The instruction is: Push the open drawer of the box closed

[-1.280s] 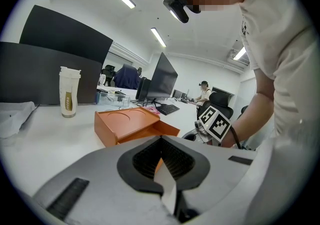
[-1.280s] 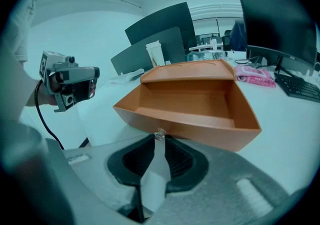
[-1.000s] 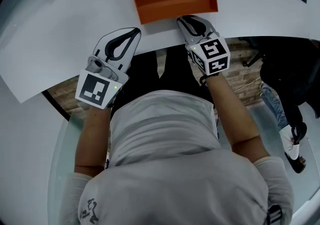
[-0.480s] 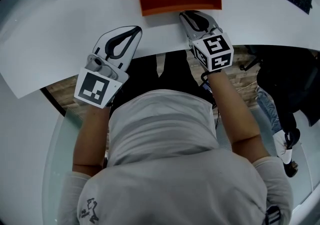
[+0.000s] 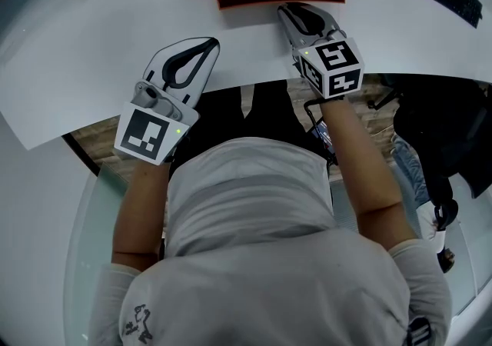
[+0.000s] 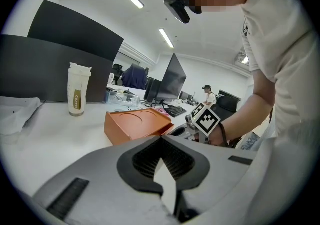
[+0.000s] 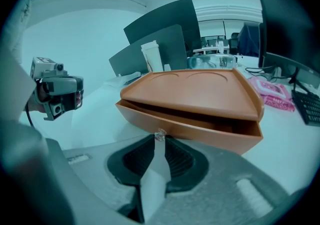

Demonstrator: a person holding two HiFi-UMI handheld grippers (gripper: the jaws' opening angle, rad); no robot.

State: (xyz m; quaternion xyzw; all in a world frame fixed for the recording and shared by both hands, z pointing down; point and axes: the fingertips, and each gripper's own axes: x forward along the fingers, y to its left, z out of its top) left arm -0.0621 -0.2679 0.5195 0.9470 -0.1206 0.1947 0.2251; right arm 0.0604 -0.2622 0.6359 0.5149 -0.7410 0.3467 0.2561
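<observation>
Nearly shut, the orange plastic drawer (image 7: pixel 190 131) faces near, long axis left-right; right hand-held gripper (image 7: pixel 160 138) pinches its clear knob (image 7: pixel 160 133); left hand-held gripper (image 6: pixel 161 139) closed.

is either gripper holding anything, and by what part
The right gripper appears to pinch the drawer by its small knob; the left gripper holds nothing.

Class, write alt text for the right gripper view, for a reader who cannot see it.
An orange box sits on a white table, its drawer slightly open. The right claw pinches the drawer's clear knob.
</observation>
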